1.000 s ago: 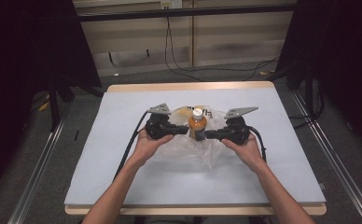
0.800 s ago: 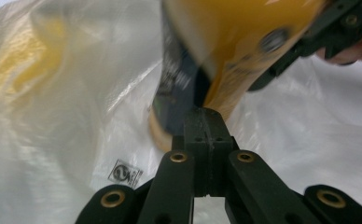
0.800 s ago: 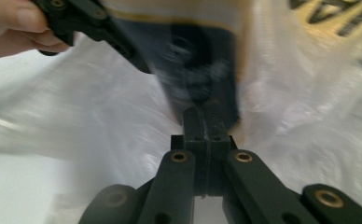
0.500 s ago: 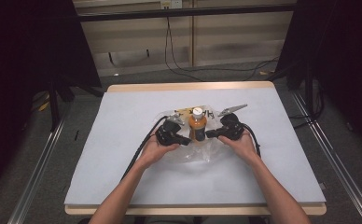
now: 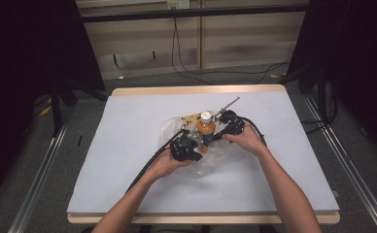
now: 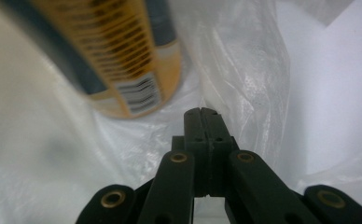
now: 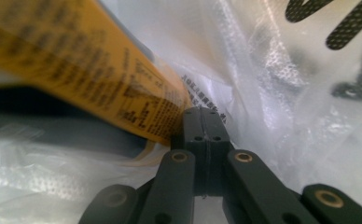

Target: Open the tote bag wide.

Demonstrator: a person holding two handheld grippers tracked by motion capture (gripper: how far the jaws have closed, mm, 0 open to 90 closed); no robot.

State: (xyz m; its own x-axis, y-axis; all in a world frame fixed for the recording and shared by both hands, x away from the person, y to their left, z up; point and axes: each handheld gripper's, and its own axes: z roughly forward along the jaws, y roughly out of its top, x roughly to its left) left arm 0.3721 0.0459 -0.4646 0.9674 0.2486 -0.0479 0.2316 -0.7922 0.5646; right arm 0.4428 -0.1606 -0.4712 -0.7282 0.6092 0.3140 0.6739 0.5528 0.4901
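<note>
A bottle (image 5: 205,132) of orange drink with a white cap stands upright inside a clear plastic bag (image 5: 211,164) at the middle of the white table. My left gripper (image 5: 197,146) sits at the bottle's near left, my right gripper (image 5: 217,136) at its right. In the left gripper view the jaws of that gripper (image 6: 201,112) are shut with bag film (image 6: 244,70) gathered at their tip, and the bottle's base (image 6: 118,60) is just beyond. In the right gripper view that gripper (image 7: 202,112) is shut at printed bag film (image 7: 263,93), right beside the bottle's label (image 7: 76,70).
The white table top (image 5: 128,145) has a wooden far edge (image 5: 196,90). Black cables trail from both grippers towards the table's near left. Metal rails (image 5: 36,179) run along the floor on both sides, and more cables lie on the floor behind the table.
Both grippers closed in on the bottle and swung around it. The left one came nearer to me and rightwards; the right one went farther back.
</note>
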